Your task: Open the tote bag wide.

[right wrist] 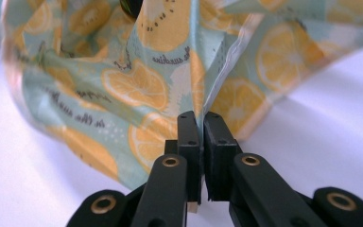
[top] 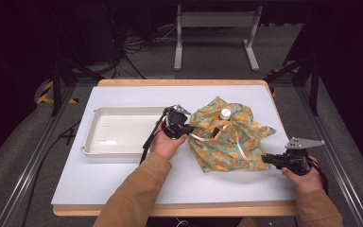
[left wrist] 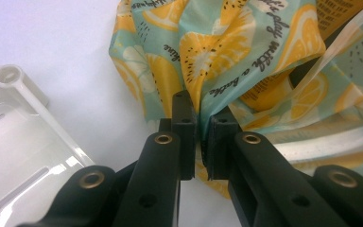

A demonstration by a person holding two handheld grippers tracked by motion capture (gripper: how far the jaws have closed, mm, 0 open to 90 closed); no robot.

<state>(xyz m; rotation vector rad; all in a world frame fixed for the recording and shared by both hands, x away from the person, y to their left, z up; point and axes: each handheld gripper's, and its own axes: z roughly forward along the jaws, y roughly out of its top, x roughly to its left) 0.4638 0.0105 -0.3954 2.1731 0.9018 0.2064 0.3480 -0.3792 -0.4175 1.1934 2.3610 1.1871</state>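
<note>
Your left gripper point(top: 185, 128) pinches the fruit-print cloth point(top: 227, 137) at its left edge; your right gripper point(top: 268, 159) clamps its near-right corner. The cloth sits mid-table between them (bottle point(top: 225, 113) poking through), right of the tray point(top: 118, 131).

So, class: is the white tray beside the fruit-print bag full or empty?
Empty. The white tray shows a bare floor in the high view, and the fruit-print bag lies outside it on the table.
</note>
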